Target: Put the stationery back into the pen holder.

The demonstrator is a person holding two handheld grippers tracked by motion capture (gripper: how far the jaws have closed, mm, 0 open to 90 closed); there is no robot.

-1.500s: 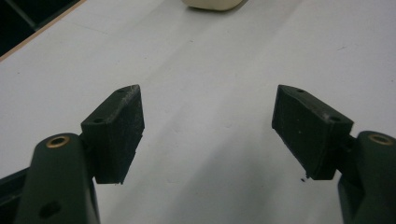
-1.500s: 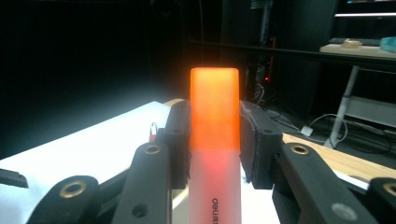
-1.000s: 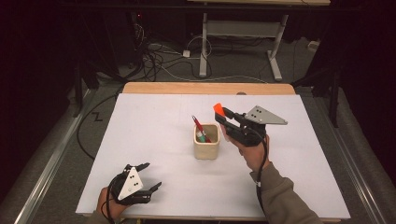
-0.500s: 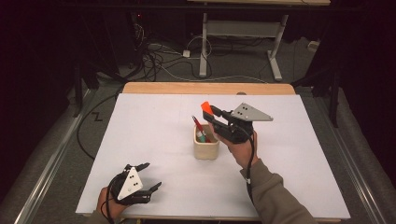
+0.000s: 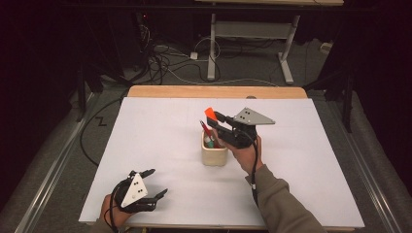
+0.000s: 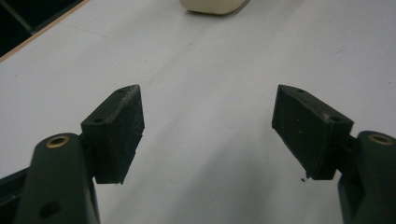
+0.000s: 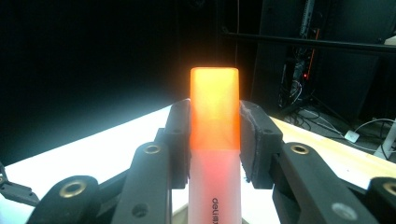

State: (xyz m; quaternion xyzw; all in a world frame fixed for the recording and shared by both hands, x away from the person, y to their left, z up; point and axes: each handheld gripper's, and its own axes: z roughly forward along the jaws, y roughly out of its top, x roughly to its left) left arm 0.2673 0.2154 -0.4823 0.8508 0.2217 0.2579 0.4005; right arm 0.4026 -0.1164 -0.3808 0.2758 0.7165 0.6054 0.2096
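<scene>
The right tool clamps an orange-capped highlighter between its pads, just above the cream pen holder at mid-tabletop; the left tool rests near the front edge, jaws spread wide and empty.

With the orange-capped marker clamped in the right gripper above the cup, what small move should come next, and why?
Probably a short lowering of the right gripper to slide the highlighter into the beige cup. Its pads are shut on the marker, the orange cap up, right over the cup, which already holds pens. The left gripper rests open near the table's front edge, so it need not help.
</scene>
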